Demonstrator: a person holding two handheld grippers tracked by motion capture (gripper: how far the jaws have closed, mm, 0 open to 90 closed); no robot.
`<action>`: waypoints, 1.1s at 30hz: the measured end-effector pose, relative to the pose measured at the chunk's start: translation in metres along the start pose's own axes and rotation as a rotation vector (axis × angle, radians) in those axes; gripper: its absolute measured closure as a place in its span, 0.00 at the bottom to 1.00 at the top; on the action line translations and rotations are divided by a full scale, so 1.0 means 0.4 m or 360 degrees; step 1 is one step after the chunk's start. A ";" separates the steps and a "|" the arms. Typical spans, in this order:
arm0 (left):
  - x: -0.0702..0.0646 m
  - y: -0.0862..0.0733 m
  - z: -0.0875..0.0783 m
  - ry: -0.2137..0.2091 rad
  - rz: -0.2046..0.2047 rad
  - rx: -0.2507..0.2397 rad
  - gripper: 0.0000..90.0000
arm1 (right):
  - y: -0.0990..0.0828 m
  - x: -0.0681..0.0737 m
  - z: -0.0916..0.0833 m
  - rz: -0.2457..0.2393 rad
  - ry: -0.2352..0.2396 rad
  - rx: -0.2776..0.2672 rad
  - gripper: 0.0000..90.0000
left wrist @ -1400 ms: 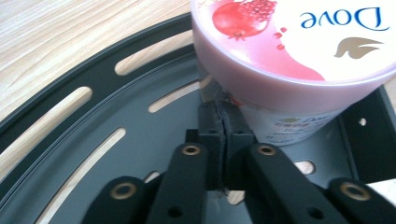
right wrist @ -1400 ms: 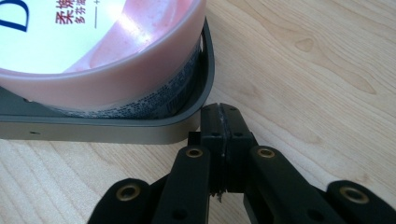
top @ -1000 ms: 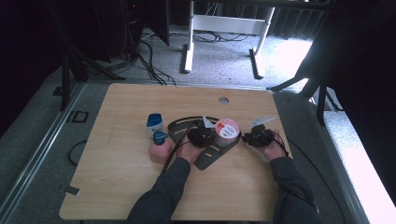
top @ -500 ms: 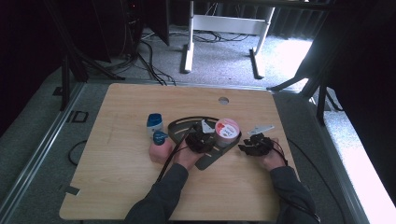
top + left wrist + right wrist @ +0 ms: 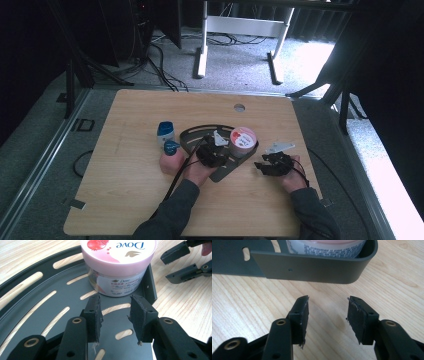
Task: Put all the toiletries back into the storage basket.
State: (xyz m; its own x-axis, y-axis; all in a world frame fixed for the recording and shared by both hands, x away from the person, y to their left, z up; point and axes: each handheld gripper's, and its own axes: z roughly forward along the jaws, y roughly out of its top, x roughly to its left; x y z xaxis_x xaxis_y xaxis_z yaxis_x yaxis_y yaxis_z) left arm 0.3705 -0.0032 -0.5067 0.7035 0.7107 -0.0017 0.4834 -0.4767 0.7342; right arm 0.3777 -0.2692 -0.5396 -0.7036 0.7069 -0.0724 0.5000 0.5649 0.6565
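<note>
The jar's [image 5: 117, 262] lid is cut off at the top of the left gripper view, and only a strip of its printed label shows at 12 o'clock in the right gripper view. It stands in the corner of a dark slotted metal tray [image 5: 200, 137] on the wooden desk [image 5: 125, 190]. The left gripper [image 5: 115, 315] hovers over the tray, fingers released and empty. The right gripper [image 5: 327, 320], at the tray's 4 o'clock in the high view, is likewise spread above bare desk. At the tray's 9 o'clock stand two blue-capped bottles [image 5: 165, 132], too small to read.
</note>
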 end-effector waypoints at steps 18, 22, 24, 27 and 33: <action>-0.016 -0.007 -0.085 -0.0006 -0.0020 -0.0038 0.65 | -0.022 0.032 -0.002 0.0008 -0.0019 -0.0048 0.49; -0.015 -0.010 -0.104 -0.0003 -0.0030 -0.0030 0.64 | -0.024 0.035 0.002 0.0016 -0.0021 -0.0045 0.48; -0.015 -0.012 -0.113 -0.0001 -0.0028 -0.0030 0.63 | -0.026 0.036 0.004 0.0020 -0.0020 -0.0046 0.47; -0.013 -0.015 -0.122 0.0004 -0.0032 -0.0040 0.62 | -0.026 0.037 0.005 0.0011 -0.0018 -0.0053 0.46; -0.014 -0.021 -0.143 0.0013 -0.0049 -0.0053 0.62 | -0.034 0.033 0.006 0.0044 -0.0004 -0.0079 0.46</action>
State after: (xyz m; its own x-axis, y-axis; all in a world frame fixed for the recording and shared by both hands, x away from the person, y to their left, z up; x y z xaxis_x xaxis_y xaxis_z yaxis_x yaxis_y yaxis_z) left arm 0.3328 0.0263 -0.4739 0.6844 0.7289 -0.0190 0.4868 -0.4374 0.7561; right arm 0.3628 -0.2665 -0.5511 -0.6885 0.7231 -0.0558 0.4935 0.5234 0.6946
